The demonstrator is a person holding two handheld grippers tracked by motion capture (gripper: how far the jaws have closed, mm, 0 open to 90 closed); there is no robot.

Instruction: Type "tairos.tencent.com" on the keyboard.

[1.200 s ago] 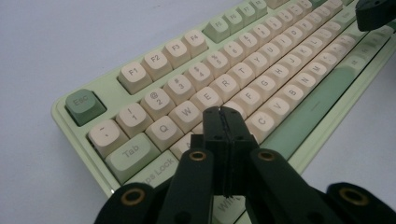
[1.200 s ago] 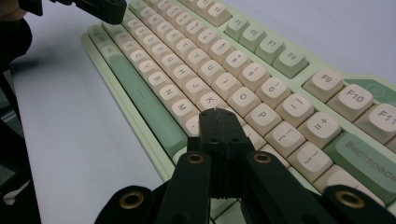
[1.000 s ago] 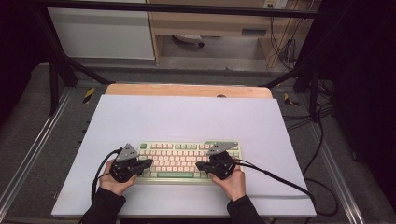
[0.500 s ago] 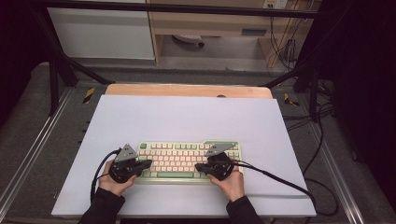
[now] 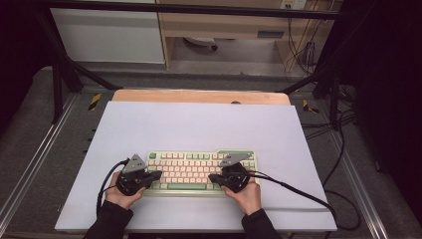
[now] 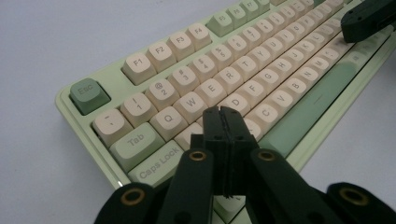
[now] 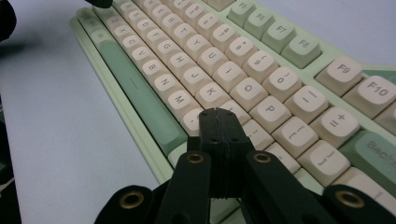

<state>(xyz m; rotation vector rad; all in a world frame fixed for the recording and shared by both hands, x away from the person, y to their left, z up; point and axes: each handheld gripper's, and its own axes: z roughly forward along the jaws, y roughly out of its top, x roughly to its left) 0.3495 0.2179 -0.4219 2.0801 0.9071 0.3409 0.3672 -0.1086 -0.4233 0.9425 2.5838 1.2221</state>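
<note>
Bench: white sheet (image 5: 199, 124) over a wooden top, a strip of wood bare at its 12 o'clock edge; smooth-looking, so I'd guess anything pushed sideways on it could slide.
Keyboard: green-and-cream keyboard (image 5: 199, 172) lies flat at the 6 o'clock side of the sheet, near the person, long edge running 9 to 3 o'clock. Nothing pins it, so a slanted poke might skate it toward 12.
Left gripper: left gripper (image 6: 223, 116) sits over the keyboard's 9 o'clock end, jaws pressed together with nothing between them, the tip over the home row near the cream S and D keys. Whether it touches a key, I cannot tell.
Right gripper: right gripper (image 7: 219, 116) sits over the 3 o'clock end, jaws likewise closed and empty, the tip over the keys just past K and M.
Main risk: each closed tip looks about as broad as one keycap, so an off-centre press could catch two keys together.
Second risk: a hard push from both ends could, I think, tip or shift the board.
Cables: black cable (image 5: 298, 191) trails from the right gripper toward 4 o'clock; a snag there could jerk the hand mid-press.
Space bar: green space bar (image 6: 322, 95) lies close to both tips, easy to hit by mistake.
</note>
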